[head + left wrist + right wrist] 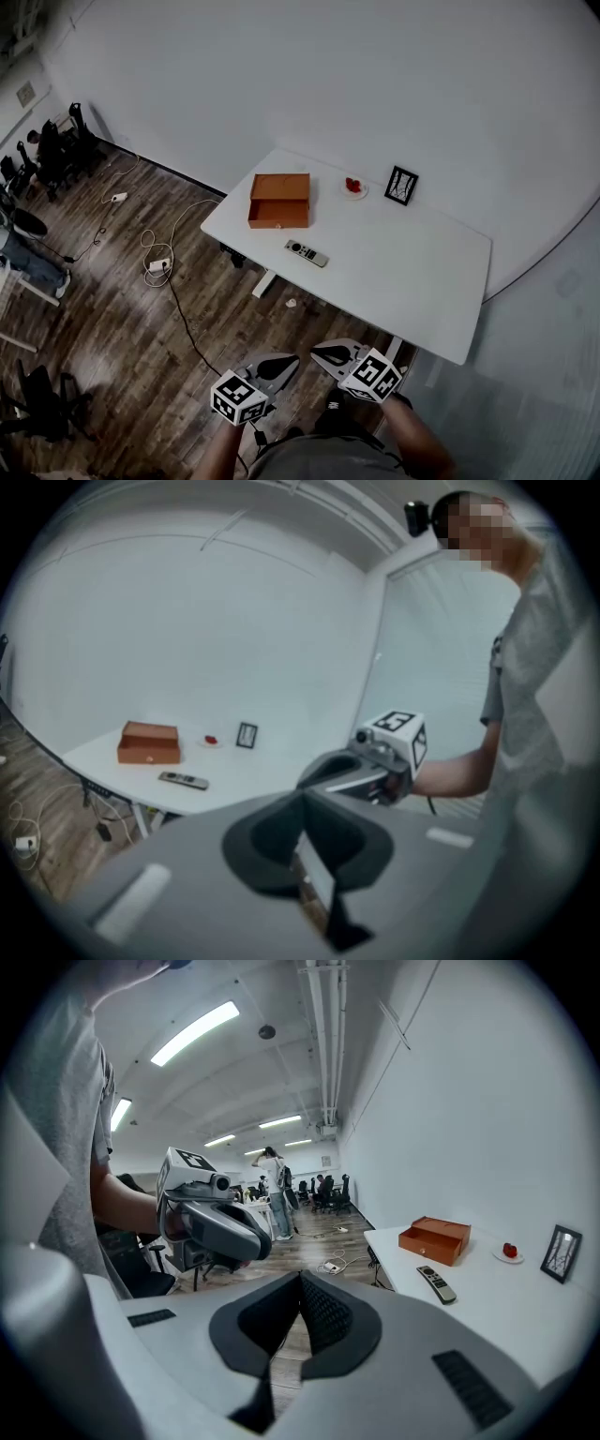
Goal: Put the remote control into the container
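The remote control (307,253) lies flat on the white surface (403,272) just before the open orange container (279,201), well apart from the left tool (284,363) and right tool (323,353), both closed and empty, so a reach with unopened jaws would likely shove it off the near edge.

Head view high, steeply down on the distant white table (412,272); gripper views low, sidelong, same table afar

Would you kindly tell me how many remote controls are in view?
1: the remote control lies on the white table, near the orange box, apart from it. The box's inside is not fully visible.
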`<state>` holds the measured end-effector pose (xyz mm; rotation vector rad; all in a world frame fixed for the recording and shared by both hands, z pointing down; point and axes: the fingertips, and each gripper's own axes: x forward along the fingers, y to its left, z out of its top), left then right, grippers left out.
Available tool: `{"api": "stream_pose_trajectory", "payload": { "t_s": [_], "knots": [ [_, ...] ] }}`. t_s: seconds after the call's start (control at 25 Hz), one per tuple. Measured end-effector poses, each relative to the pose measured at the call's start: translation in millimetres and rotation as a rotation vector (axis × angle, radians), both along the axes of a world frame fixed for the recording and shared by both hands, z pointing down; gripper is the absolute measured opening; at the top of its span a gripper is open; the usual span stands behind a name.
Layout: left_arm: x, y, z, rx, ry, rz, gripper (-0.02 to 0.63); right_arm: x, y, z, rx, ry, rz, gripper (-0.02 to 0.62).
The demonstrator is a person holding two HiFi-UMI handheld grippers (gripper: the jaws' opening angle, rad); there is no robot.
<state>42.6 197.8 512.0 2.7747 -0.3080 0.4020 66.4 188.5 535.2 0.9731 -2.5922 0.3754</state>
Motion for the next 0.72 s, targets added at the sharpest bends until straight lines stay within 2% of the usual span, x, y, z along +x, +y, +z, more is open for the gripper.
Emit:
{"api": "stream_pose_trajectory", "payload": {
  "t_s": [0.32,0.72],
  "knots": [
    [41.3,-31.6,-8.2,0.015,0.003,-0.035,-0.002,46.1,-31.8,1.1,-0.007,-0.017,-0.016,0.017],
    [55.0,-120.8,-12.5,0.036,0.068,-0.003,-0.002,54.1,-106.6,0.4,-0.002,0.036,0.019,0.017]
  ]
}}
